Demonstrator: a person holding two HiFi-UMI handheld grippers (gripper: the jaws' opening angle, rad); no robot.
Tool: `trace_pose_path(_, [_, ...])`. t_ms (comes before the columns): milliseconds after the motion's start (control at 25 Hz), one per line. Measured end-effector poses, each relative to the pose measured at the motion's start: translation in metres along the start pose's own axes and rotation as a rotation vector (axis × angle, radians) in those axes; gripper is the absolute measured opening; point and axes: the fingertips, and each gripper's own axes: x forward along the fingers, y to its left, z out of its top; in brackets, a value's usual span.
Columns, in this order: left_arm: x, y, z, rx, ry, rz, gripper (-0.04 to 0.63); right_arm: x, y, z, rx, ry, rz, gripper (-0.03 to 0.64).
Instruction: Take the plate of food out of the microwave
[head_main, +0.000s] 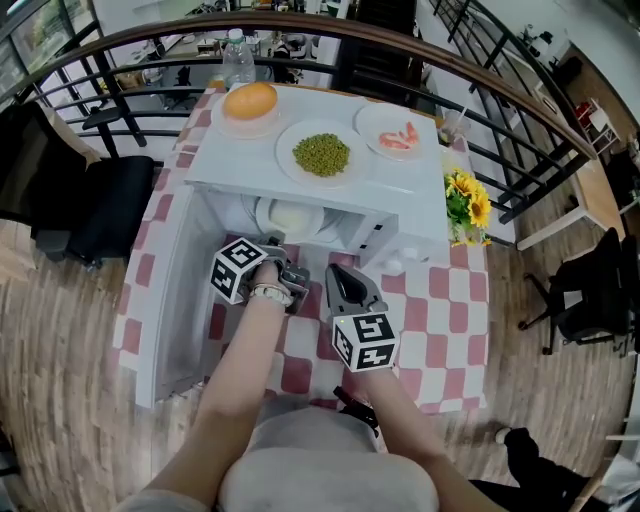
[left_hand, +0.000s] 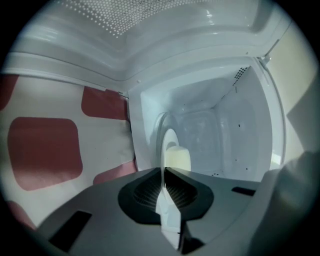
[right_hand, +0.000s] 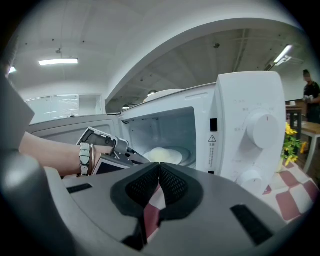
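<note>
Plate of food (head_main: 290, 218) still inside microwave (right_hand: 250, 130) | door (head_main: 170, 300) open | left claw (left_hand: 164, 175) pinched tight on its rim | right claw (right_hand: 159, 172) closed, empty | left to do: pull it out

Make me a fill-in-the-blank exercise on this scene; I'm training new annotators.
The microwave door stands ___.
On top of the microwave sit ___ dishes of food.
The left gripper is shut on the plate inside; the right gripper holds ___.
Missing words: open; three; nothing.
</note>
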Motion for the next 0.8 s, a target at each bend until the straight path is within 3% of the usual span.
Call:
trace_pose_path(280, [-0.006, -0.007, -0.001, -0.026, -0.016, -0.087, 0.017, -0.005, -0.001, 0.002, 0.001, -0.012, -0.009, 0.025])
trace_pose_path(520, [-0.007, -0.016, -0.001, 0.042, -0.01, -0.131, 0.017, -0.007, 0.0, 0.006, -0.002, -0.024, -0.011, 0.025])
trace_pose_path(800, [-0.012, -0.014, -0.006, 0.056, 0.003, -0.147, 0.017, -0.009, 0.002, 0.012, -0.006, -0.043, -0.007, 0.025])
